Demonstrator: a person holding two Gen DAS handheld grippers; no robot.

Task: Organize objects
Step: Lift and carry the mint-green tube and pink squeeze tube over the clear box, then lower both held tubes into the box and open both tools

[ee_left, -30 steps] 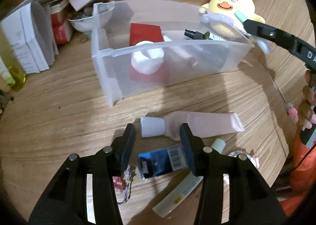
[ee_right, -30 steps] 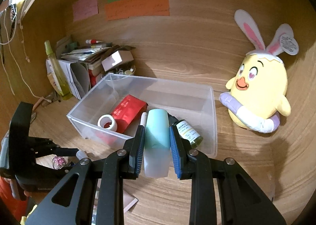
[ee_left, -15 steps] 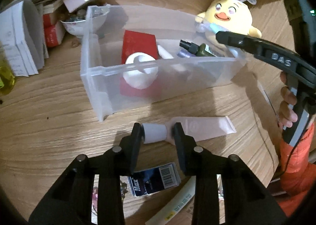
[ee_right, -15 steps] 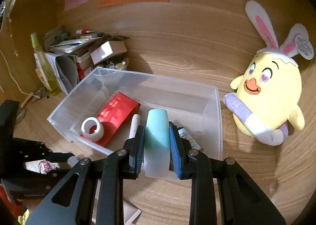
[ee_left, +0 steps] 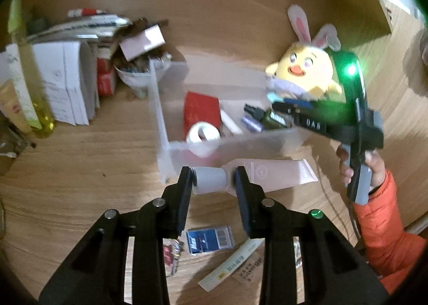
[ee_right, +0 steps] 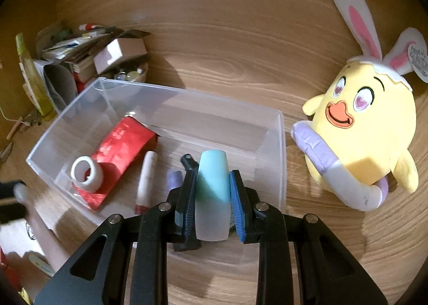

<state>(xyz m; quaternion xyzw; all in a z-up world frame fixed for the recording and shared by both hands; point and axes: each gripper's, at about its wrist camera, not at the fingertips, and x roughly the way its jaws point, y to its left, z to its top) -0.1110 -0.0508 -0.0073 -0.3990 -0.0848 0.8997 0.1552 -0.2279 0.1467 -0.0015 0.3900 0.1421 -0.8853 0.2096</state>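
My left gripper point(ee_left: 213, 180) is shut on the white cap of a pink tube point(ee_left: 270, 175) and holds it just in front of the clear plastic bin point(ee_left: 161, 128). My right gripper point(ee_right: 213, 184) is shut on a pale blue and white bottle point(ee_right: 213, 192) over the right end of the bin point(ee_right: 281, 149). In the bin lie a red packet point(ee_right: 120, 149), a white tape roll point(ee_right: 87, 175), a white stick point(ee_right: 145, 179), a purple item point(ee_right: 174, 179) and a dark bottle point(ee_left: 270, 117). The right gripper shows in the left wrist view point(ee_left: 281, 103).
A yellow chick plush point(ee_right: 361, 128) with rabbit ears sits right of the bin. A pile of boxes, papers and a bowl point(ee_left: 139, 75) stands at the back left with a yellow bottle point(ee_left: 29, 77). A blue packet point(ee_left: 210, 240) and a white-green tube point(ee_left: 230, 265) lie near me.
My left gripper moved forward from over the blue packet, closed on the pink tube's cap and lifted it. My right gripper moved forward and down over the bin with the bottle.
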